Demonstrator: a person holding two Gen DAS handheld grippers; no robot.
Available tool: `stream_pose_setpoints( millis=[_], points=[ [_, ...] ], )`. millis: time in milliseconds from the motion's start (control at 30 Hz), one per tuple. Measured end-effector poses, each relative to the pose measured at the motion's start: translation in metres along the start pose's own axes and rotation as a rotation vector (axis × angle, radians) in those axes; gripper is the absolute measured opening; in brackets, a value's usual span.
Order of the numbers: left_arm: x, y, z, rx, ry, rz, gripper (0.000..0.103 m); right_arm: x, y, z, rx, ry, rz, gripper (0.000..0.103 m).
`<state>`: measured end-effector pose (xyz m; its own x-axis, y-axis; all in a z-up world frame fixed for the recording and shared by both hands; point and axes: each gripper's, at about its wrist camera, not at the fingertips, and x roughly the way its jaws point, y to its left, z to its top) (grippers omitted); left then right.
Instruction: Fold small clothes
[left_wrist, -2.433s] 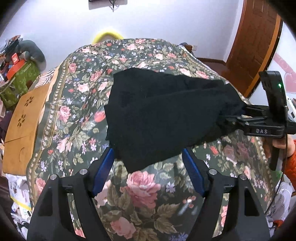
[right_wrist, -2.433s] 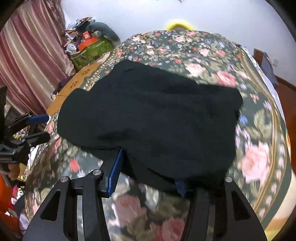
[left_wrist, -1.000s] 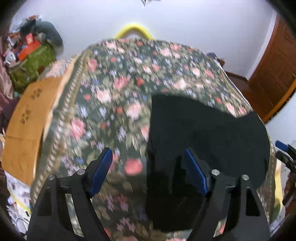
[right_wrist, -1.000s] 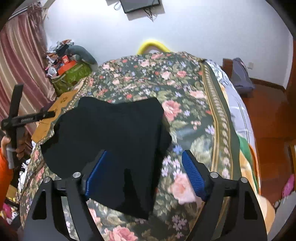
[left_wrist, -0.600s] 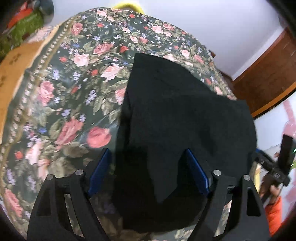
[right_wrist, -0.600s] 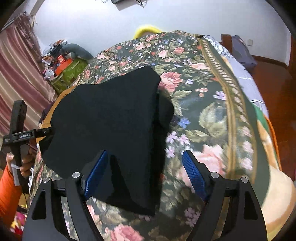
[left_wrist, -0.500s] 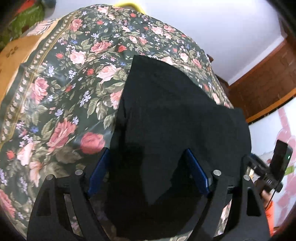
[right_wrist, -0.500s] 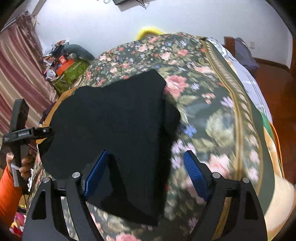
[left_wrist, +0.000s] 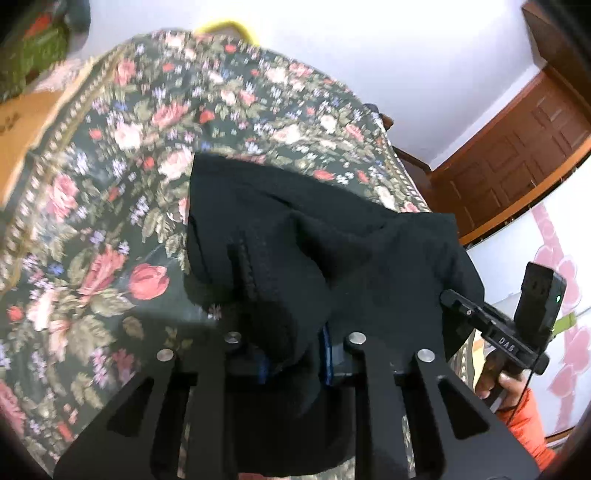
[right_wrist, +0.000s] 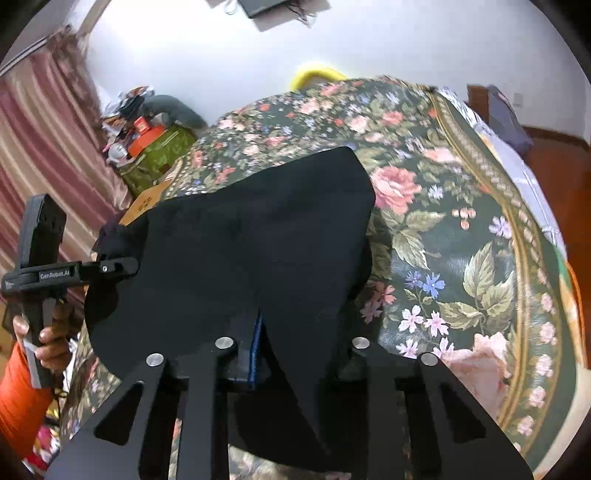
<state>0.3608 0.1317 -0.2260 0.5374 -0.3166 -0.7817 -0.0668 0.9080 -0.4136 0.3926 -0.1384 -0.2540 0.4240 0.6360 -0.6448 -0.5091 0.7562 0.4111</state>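
Soft, light black knit garment (left_wrist: 332, 251) on floral bed cover (left_wrist: 110, 177): my left gripper (left_wrist: 291, 358) & right gripper (right_wrist: 295, 350) closing, pads clamping near-edge corners, limp cloth will sag btwn.

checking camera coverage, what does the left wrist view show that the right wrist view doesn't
Only the left wrist view: a brown wooden door, and the right gripper from the side with a hand on its handle.

Only the right wrist view: striped curtains, a cluttered pile by the wall, and the left gripper from the side.

Both: the black garment on the floral bedspread, a yellow hoop behind the bed, and each gripper's jaws closing with black cloth between them.
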Motion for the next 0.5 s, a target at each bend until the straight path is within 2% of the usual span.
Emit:
stream_pose_setpoints(
  millis=[200, 400, 500],
  points=[
    [-0.064, -0.024, -0.018, 0.087, -0.093, 0.031, 0.020, -0.035, 0.035, 0.000, -0.065, -0.040, 0.050, 0.020],
    [-0.133, -0.030, -0.042, 0.097, -0.173, 0.016, 0.020, -0.077, 0.073, -0.002, -0.093, -0.084, 0.112, 0.020],
    [-0.154, -0.032, -0.056, 0.109, -0.191, 0.030, 0.020, -0.086, 0.090, -0.008, -0.110, -0.085, 0.126, 0.020]
  ],
)
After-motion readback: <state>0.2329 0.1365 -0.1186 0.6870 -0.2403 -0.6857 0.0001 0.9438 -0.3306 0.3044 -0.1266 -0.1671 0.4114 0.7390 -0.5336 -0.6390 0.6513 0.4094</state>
